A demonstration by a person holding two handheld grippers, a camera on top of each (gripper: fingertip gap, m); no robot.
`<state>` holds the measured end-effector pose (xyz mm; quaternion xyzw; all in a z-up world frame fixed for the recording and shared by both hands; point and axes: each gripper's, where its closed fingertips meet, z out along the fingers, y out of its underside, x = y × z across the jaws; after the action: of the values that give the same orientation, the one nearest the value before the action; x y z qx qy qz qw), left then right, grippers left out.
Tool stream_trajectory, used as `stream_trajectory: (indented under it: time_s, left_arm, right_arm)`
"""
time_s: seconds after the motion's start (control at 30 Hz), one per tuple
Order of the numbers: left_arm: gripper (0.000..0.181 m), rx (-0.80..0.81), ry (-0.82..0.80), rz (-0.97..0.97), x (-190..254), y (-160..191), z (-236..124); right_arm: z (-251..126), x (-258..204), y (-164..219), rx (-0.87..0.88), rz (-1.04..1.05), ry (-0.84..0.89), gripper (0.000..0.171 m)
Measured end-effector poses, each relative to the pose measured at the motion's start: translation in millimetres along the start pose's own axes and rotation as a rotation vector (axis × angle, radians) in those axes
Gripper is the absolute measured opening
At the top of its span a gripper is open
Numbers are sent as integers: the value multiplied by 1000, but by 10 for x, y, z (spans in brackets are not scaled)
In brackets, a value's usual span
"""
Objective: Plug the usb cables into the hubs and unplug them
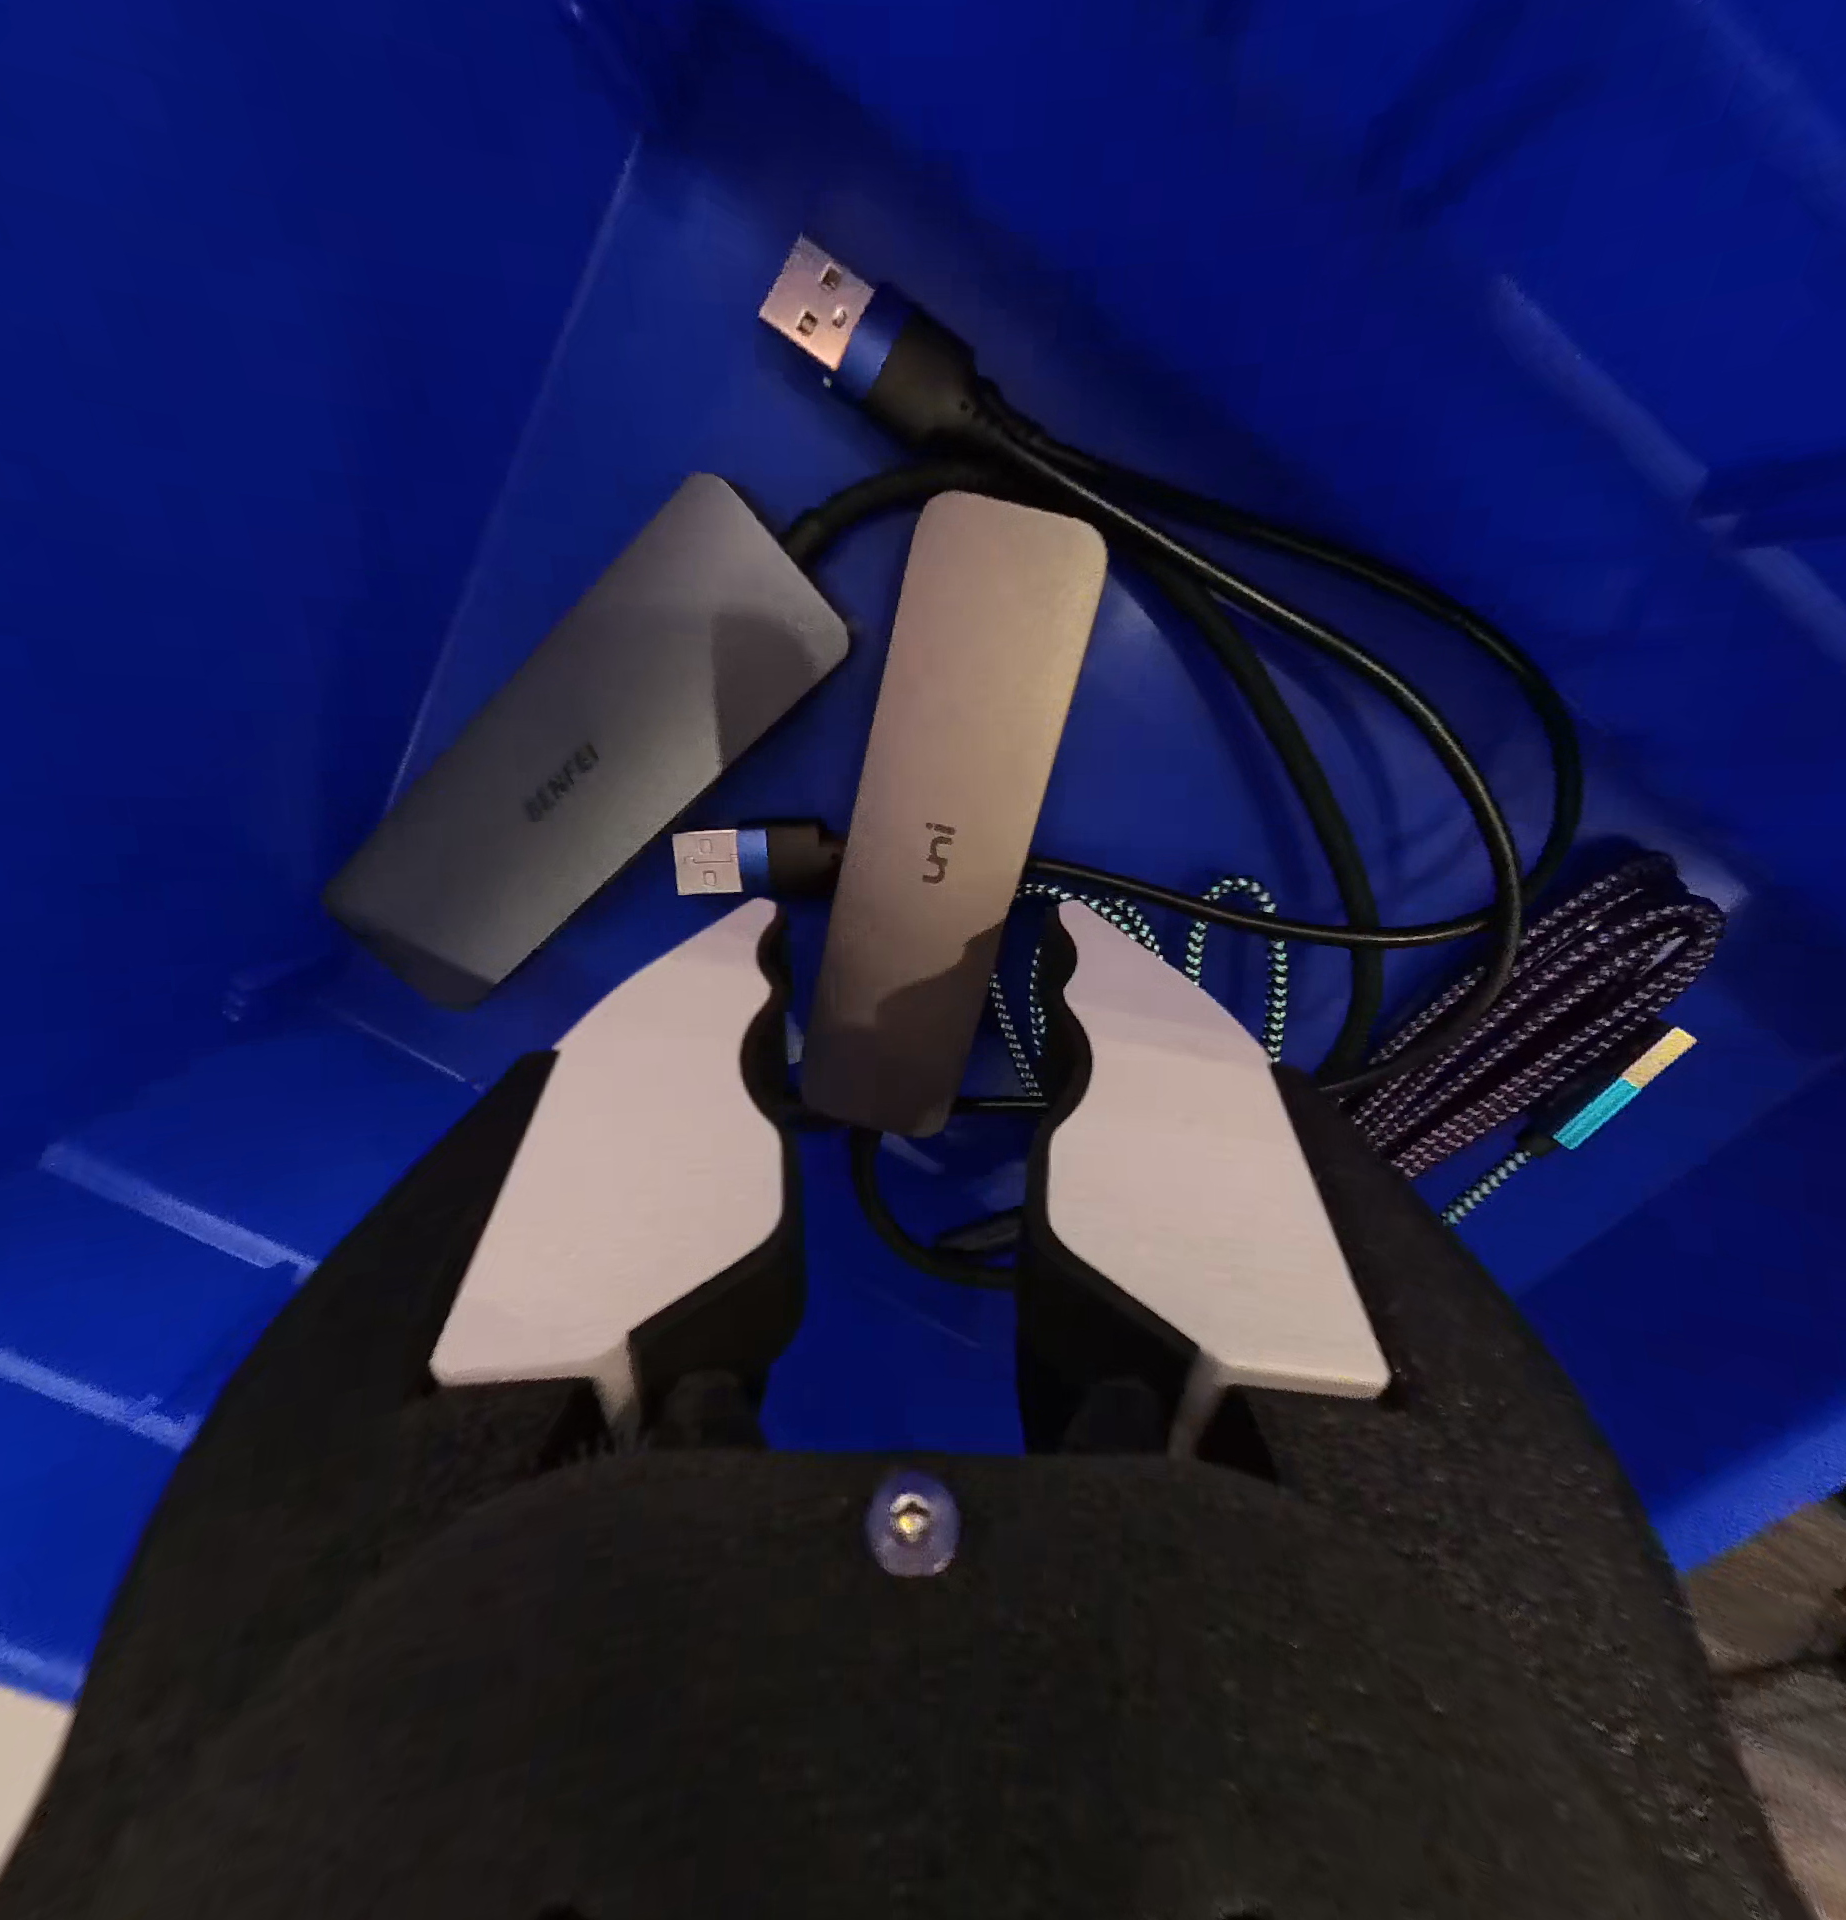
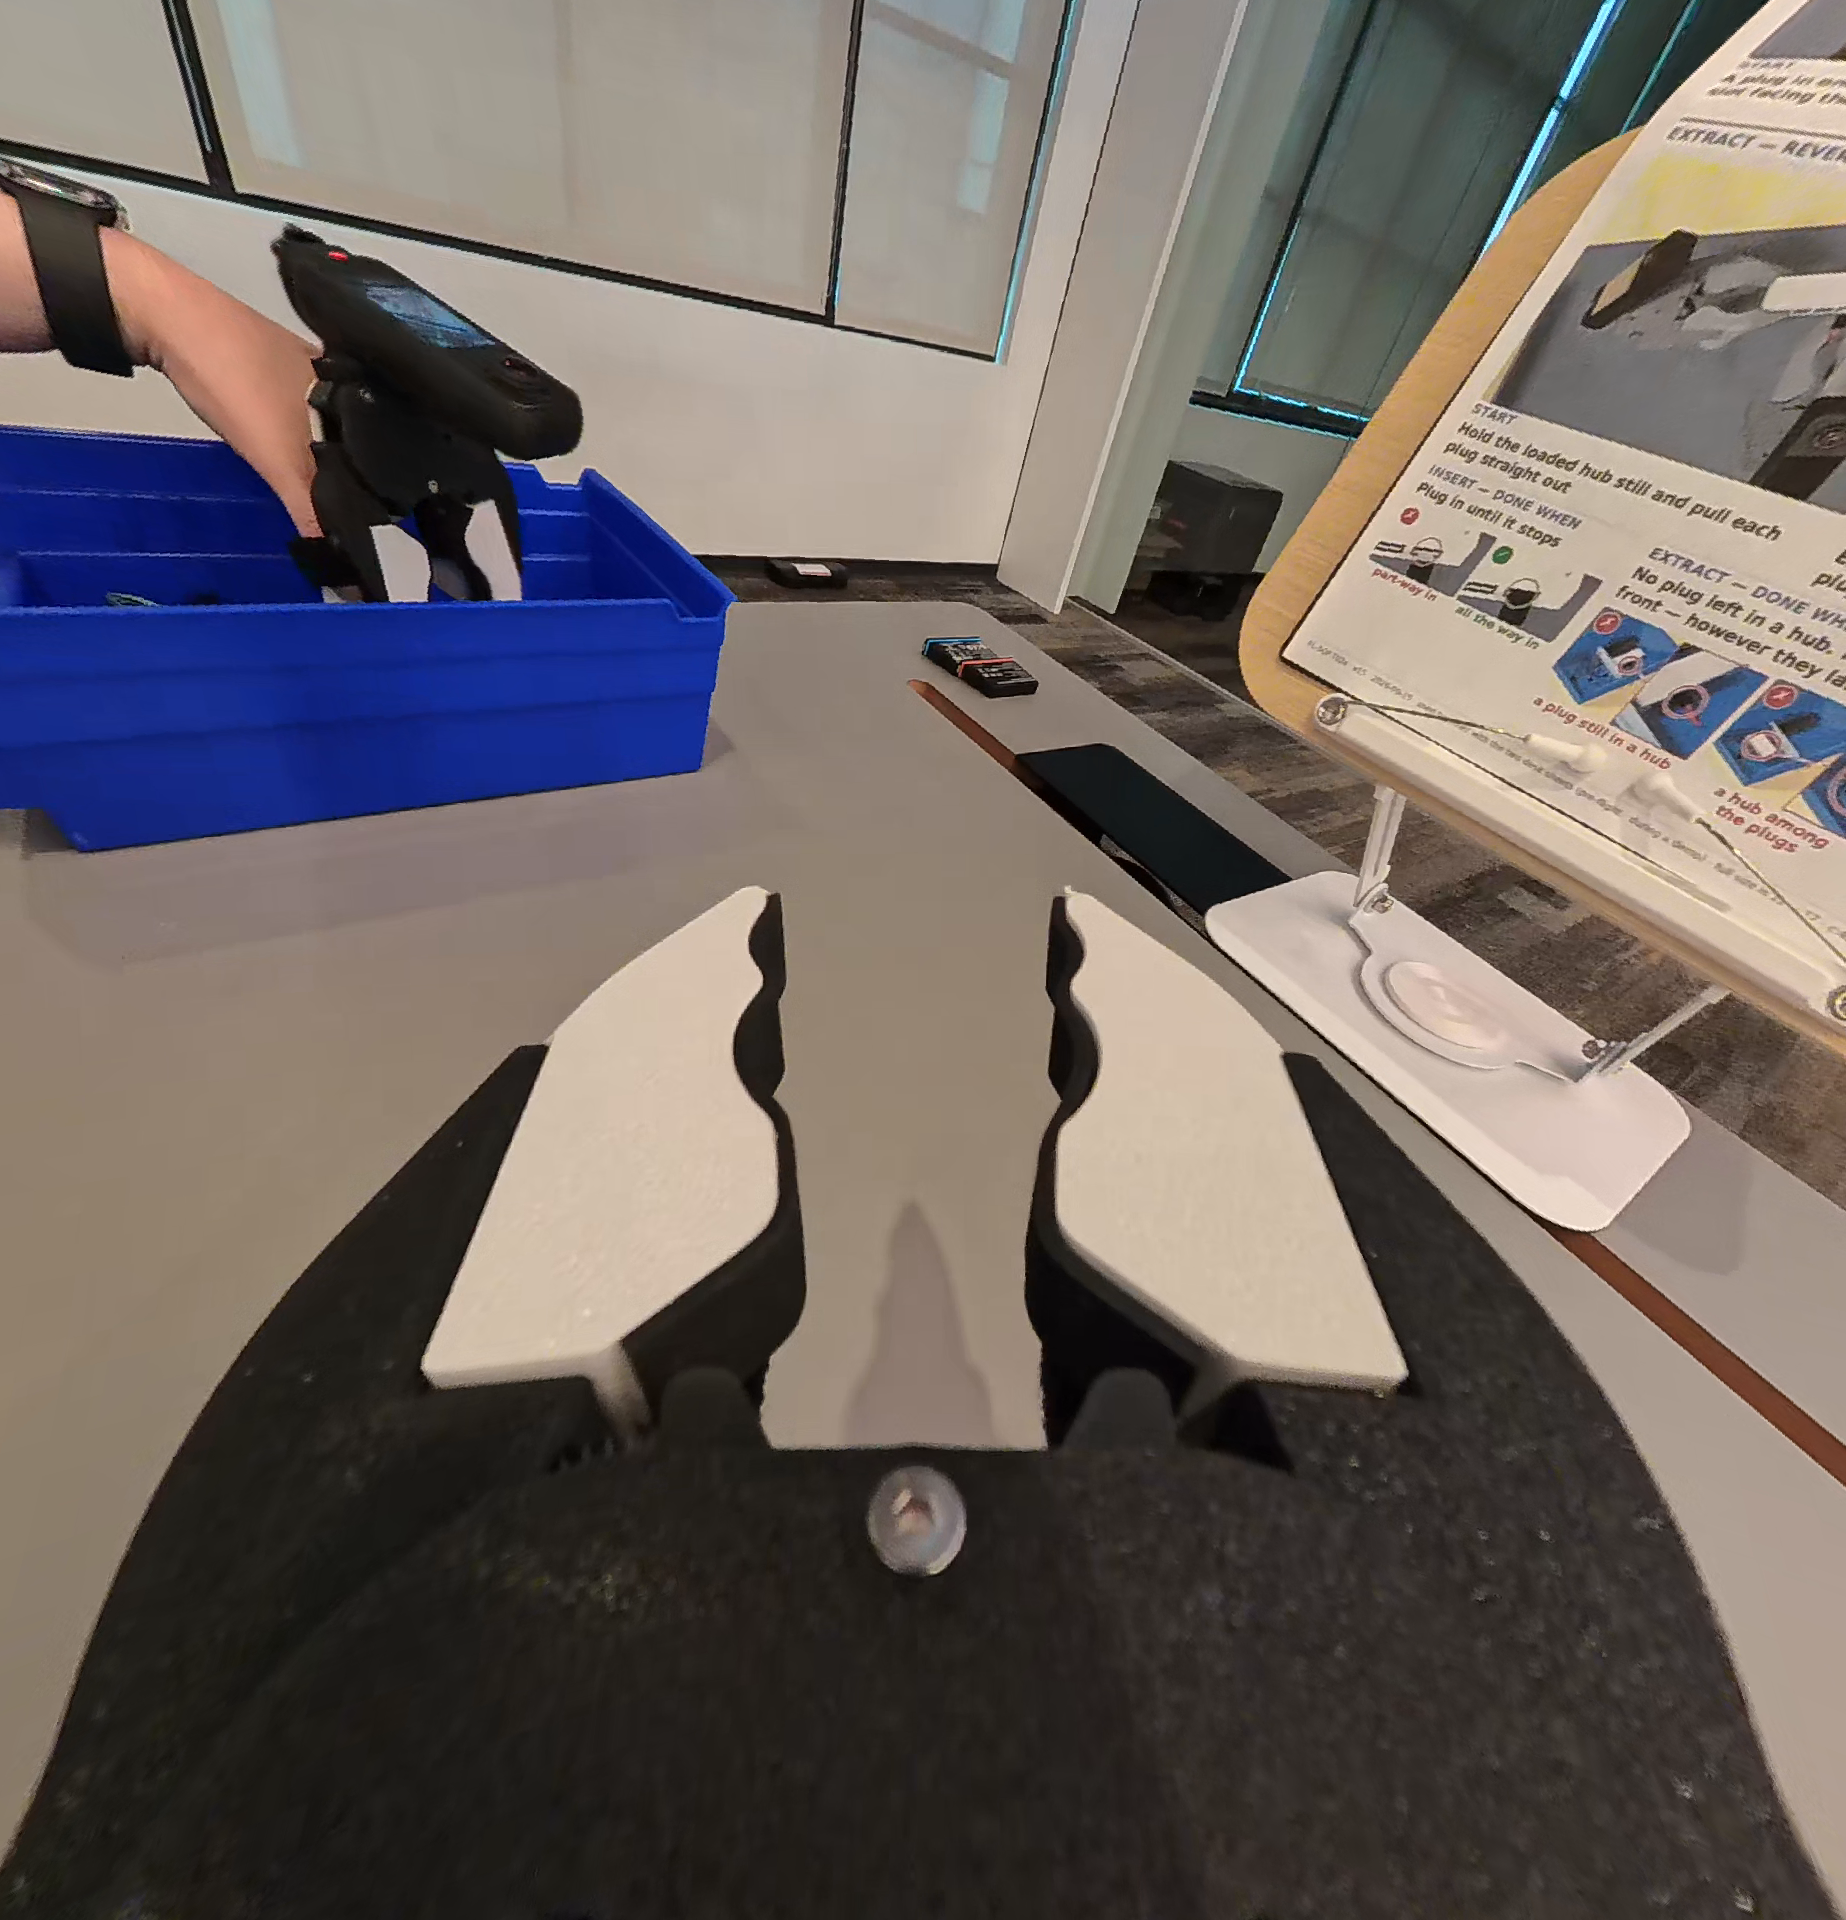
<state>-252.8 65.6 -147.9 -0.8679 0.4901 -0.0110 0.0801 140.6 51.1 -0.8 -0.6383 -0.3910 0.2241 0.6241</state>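
In the left wrist view, my left gripper (image 1: 914, 920) is open inside a blue bin (image 1: 275, 416). Its jaws straddle the near end of a long silver-grey hub (image 1: 960, 800) without gripping it. A darker grey hub (image 1: 586, 738) lies to its left. A small blue-collared USB plug (image 1: 737, 862) sits between the hubs. A larger blue-collared USB plug (image 1: 846, 317) lies farther back on black cables (image 1: 1470, 727). A braided purple cable bundle (image 1: 1542, 1018) with a teal and yellow plug lies at the right. My right gripper (image 2: 914, 925) is open and empty over the grey table (image 2: 379, 987).
In the right wrist view the blue bin (image 2: 379, 707) stands at the far left, with a hand holding the left gripper (image 2: 420, 582) inside it. A white stand (image 2: 1438, 1049) holding an instruction sheet is at the right. A small black box (image 2: 981, 665) and a black pad (image 2: 1137, 821) lie near the table's far edge. The gap from one gripper's tips to the other's is roughly 45 cm. Measured from the fingertips, the larger blue-collared USB plug (image 1: 846, 317) is 9 cm or so from the left gripper and 35 cm from the right.
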Motion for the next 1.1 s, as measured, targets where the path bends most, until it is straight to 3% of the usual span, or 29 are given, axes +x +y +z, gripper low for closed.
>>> stream_trajectory:
  time_s: [0.27, 0.5, 0.83, 1.1]
  left_arm:
    - [34, -6, 133, -65, 60, 10, 28]
    - [33, 92, 66, -45, 2, -78, -109]
    - [33, 168, -85, -39, -112, -102, -1022]
    - [33, 213, -151, 115, 259, -760, -1786]
  right_arm:
    - [8, -14, 31, -5, -7, -4, 48]
    - [-35, -3, 17, 3, -7, -2, 48]
    - [-104, 30, -43, 38, 0, -2, 48]
    - [-224, 80, -80, 70, 13, 11, 49]
